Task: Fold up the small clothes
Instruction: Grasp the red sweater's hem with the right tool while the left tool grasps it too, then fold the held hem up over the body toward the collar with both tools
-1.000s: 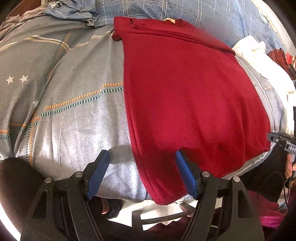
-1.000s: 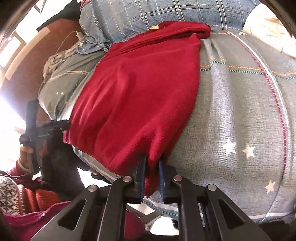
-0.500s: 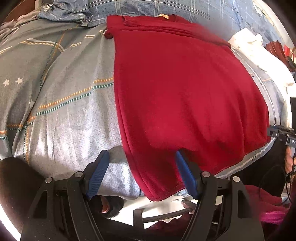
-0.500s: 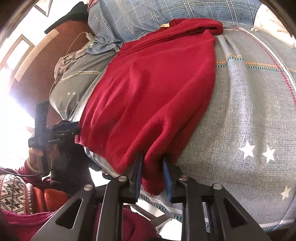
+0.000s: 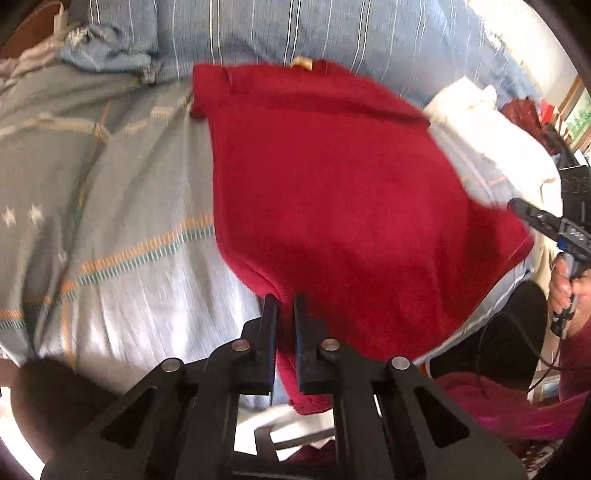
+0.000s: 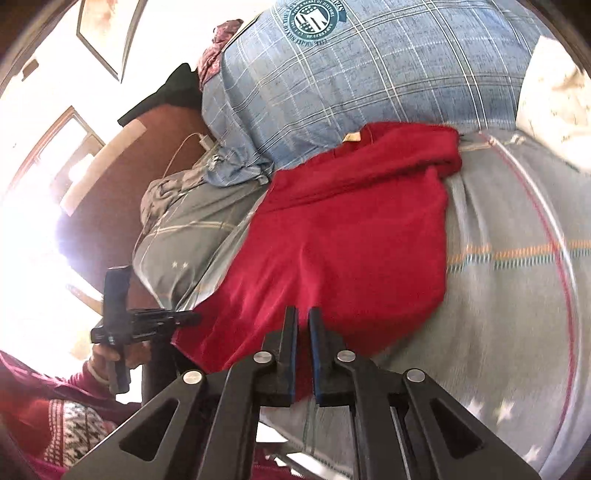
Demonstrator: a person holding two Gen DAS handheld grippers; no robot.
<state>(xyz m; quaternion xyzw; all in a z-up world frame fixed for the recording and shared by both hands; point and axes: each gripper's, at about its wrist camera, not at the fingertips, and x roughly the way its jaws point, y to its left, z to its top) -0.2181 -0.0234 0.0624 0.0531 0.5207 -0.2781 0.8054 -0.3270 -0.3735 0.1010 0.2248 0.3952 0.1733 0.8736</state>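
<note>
Bedspread (image 5: 122, 229); both grippers pinching garment (image 5: 332, 192)

I am operating in a home bedroom: a bed with a grey star-patterned sheet (image 5: 122, 206), a blue checked pillow (image 6: 388, 74), a wooden headboard (image 6: 147, 155), a framed picture (image 6: 107, 33).

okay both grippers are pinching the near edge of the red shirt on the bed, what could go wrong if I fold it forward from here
1. The left gripper and right gripper each pinch only a thin bit of the red shirt's hem, so a corner could slip out mid-lift.
2. The far edge by the tan label is already bunched; folding over it may trap wrinkles.
3. The shirt overhangs the grey bedsheet's edge, so slack cloth may drag.
</note>
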